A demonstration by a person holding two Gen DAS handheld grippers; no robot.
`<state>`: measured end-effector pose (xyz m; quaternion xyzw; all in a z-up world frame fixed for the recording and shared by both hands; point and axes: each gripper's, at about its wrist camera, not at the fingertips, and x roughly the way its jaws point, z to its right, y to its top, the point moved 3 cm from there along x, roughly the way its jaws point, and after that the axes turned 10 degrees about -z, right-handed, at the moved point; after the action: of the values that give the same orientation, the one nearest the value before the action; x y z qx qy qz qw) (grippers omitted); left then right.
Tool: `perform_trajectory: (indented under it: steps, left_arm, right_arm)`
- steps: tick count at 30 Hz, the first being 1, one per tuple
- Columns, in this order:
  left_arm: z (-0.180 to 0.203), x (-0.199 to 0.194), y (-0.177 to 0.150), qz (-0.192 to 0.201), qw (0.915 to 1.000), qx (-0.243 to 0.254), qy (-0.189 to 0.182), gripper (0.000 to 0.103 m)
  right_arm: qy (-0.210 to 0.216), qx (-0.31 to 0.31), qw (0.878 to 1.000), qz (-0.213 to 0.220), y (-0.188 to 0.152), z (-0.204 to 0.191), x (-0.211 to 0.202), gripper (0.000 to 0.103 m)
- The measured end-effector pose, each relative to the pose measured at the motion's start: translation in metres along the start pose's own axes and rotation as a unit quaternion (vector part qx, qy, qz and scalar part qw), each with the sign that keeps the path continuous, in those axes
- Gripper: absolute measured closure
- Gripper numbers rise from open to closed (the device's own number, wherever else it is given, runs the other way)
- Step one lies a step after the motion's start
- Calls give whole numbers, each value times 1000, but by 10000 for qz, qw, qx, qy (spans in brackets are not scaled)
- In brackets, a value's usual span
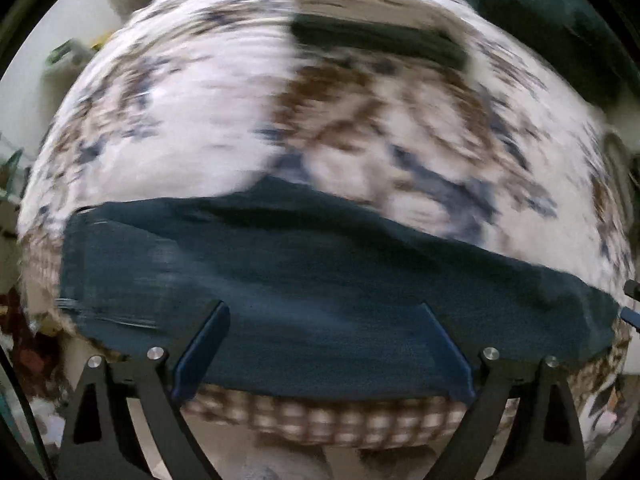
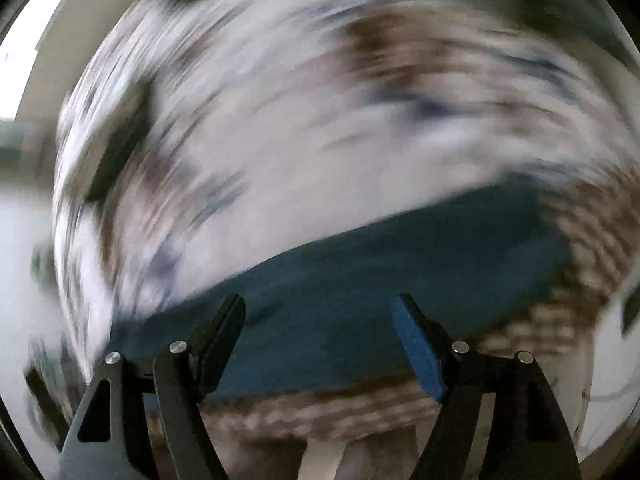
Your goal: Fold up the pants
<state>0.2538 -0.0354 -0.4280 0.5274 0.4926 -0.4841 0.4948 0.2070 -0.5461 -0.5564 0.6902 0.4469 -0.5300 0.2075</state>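
Note:
Dark blue-green pants [image 1: 320,280] lie as a flat folded band across a patterned white, brown and blue cloth [image 1: 200,120], near its front edge. My left gripper [image 1: 324,314] hangs over the pants, pointing down, jaws wide apart, with nothing between the blue pads [image 1: 204,352]. The right wrist view is heavily blurred. It shows the same pants [image 2: 380,264] under my right gripper [image 2: 320,306], which is also open and holds nothing.
A dark flat object [image 1: 380,40] lies on the cloth further back, with a pale thing behind it. More dark fabric [image 1: 540,12] sits at the far right corner. The cloth's checked border [image 1: 340,420] hangs over the front edge. Clutter [image 1: 24,340] is on the floor at left.

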Motion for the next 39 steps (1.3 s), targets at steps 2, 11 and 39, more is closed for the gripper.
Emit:
perform_trajectory:
  steps: [2,11,39]
  left_arm:
    - [-53,2,9,-62,9995,-320,54,8]
    - [-294,50,56,-586,9802,-1889,-105,8]
    - [-310,89,50,-974,9926,-632,-360,61]
  right_arm:
    - [110,-652,9966,-496,5,-71,32,24]
    - [-477,-2708,9501,-1473,-15,-337,181,25]
    - [-925,-2018,9569,-1873,21,-390,230,25]
